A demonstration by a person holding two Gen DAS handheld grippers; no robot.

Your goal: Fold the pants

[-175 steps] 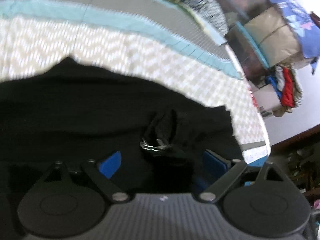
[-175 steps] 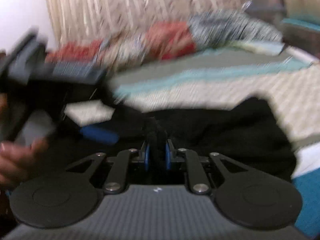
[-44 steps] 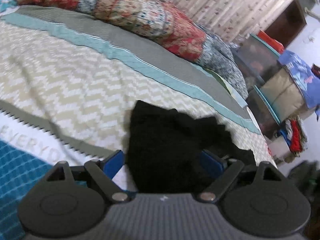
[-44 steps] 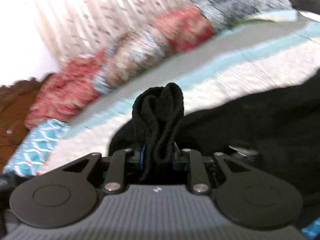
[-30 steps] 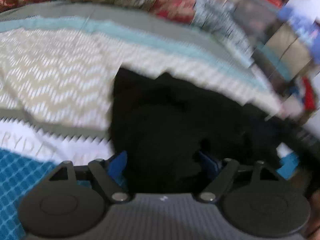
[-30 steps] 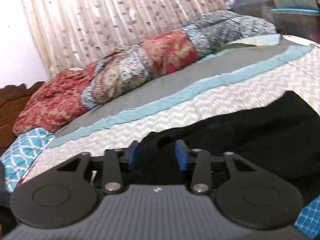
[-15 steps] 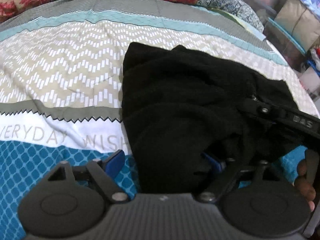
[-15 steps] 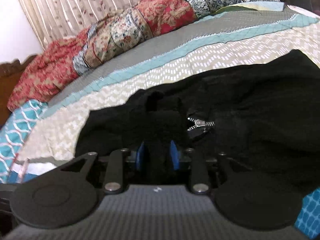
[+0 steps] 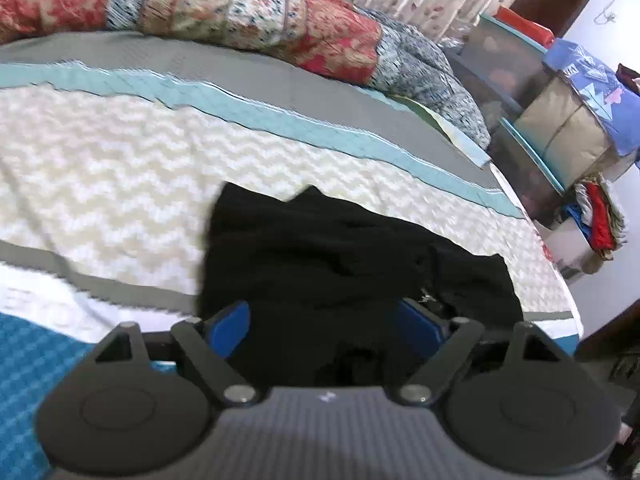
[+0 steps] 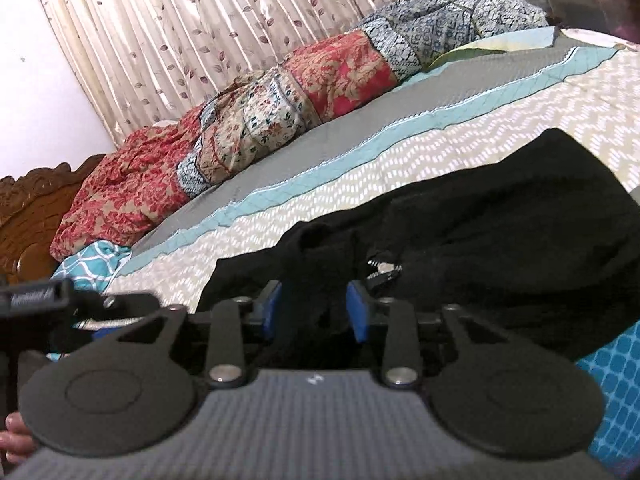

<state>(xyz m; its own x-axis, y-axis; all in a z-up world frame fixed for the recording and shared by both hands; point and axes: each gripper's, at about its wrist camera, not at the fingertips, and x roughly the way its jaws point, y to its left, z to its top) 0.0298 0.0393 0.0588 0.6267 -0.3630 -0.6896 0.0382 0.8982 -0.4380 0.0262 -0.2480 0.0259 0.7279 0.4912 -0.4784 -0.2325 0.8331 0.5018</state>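
black pants [image 9: 340, 256] on a cream zigzag bedspread [image 9: 120, 184] with teal and grey stripes.

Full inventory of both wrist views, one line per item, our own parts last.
pants: 1, black, bunched on the bed's near part, zipper showing
bedcover: 1, cream zigzag with grey and teal bands, blue checked near edge
quilt: 1, red, cream and blue patchwork, rolled along the bed's far side
curtain: 1, pinkish with leaf print, behind the bed
headboard: 1, carved brown wood, left in right view
boxes: several, stacked beside the bed
left claw: blue pads, wide, closing, pants between
right claw: blue pads, closing, pants fold between
hand: 1, bottom left in right view
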